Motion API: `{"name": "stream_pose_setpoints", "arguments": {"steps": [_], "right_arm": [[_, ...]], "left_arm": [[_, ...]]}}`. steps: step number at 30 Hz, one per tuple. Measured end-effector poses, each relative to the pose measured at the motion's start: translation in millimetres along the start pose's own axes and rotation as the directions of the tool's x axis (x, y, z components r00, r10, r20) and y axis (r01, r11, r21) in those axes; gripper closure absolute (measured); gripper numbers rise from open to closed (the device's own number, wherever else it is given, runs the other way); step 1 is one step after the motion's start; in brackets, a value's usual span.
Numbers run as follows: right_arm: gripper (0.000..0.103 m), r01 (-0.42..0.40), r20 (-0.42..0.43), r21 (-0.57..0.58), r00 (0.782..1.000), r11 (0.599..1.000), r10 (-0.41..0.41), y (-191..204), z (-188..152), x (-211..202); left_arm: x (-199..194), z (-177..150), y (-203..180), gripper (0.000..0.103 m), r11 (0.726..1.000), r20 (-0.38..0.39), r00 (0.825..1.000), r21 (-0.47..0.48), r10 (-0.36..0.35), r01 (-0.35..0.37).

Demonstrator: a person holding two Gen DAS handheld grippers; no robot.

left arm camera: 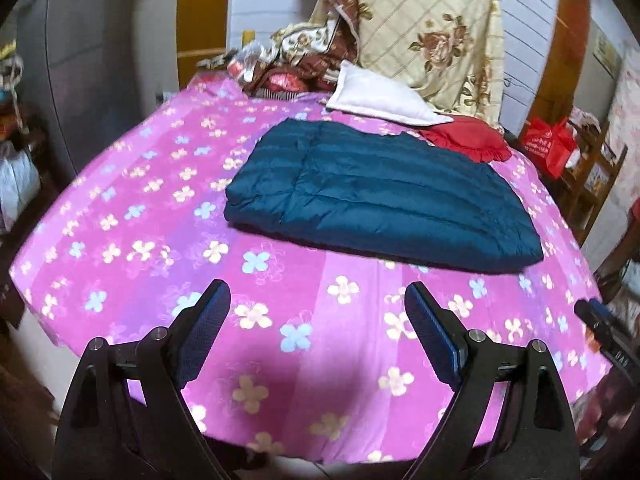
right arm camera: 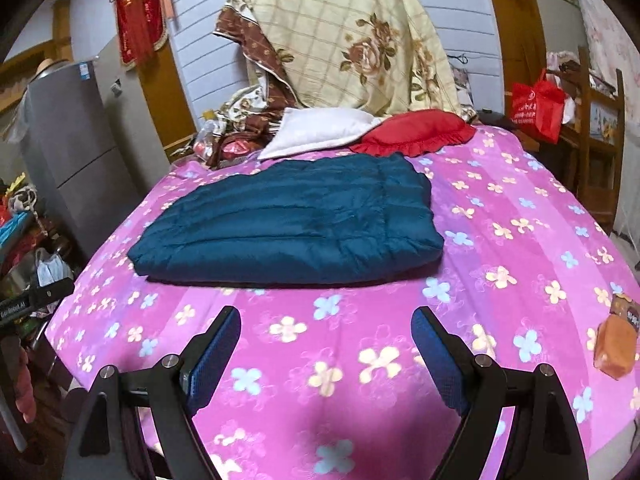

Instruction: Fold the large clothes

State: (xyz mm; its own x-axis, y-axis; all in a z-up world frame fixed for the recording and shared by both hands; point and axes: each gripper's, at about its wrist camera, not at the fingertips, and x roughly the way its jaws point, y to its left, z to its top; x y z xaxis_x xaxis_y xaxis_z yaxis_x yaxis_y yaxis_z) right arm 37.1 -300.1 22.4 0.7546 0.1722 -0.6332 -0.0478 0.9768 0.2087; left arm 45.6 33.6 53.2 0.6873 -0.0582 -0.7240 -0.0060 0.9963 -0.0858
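Looking through the left wrist view: left gripper [left arm camera: 318,300] spread wide, nothing between the blue pads, poised over the near edge of the pink flowered bedsheet [left arm camera: 132,216]. Teal quilted down jacket [left arm camera: 380,204] lying flat mid-bed, beyond the gripper and to its right, well apart from it; already doubled into a tidy rectangle, thick fold edge facing the near side, probably left flat so the layers settle. White pillow [left arm camera: 376,96] and red ruffled cushion [left arm camera: 468,140] just behind the jacket, pushed toward the headboard, likely to keep folding room. Floral quilt [left arm camera: 432,28] heaped upright behind those.

Switching to the right wrist view: right gripper [right arm camera: 326,316] likewise spread and empty, short of the jacket [right arm camera: 288,224], which sits ahead and slightly left. Small orange packet [right arm camera: 616,344] at the bed's right edge, far from the jacket. Red bag [right arm camera: 536,108] off the bed beyond the cushion [right arm camera: 416,132]. Judged: folding looks finished or nearly so.
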Motion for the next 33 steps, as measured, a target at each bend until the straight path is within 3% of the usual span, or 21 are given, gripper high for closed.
{"name": "stream_pose_setpoints", "arguments": {"steps": [5,12,33], "right_arm": [[0.018,-0.014,-0.004,-0.019,1.000,1.000,0.014,15,0,-6],[0.018,-0.009,-0.017,-0.045,1.000,0.999,0.008,30,-2,0],[0.018,0.007,-0.093,0.000,0.996,1.000,-0.007,18,-3,41]], "left_arm": [[-19,-9,-13,0.013,0.996,0.074,0.996,0.077,0.039,-0.045],[-20,-16,-17,0.013,0.987,0.095,0.993,0.136,0.071,-0.084],[31,-24,-16,0.013,0.985,-0.032,0.995,0.145,0.096,-0.090]]}}
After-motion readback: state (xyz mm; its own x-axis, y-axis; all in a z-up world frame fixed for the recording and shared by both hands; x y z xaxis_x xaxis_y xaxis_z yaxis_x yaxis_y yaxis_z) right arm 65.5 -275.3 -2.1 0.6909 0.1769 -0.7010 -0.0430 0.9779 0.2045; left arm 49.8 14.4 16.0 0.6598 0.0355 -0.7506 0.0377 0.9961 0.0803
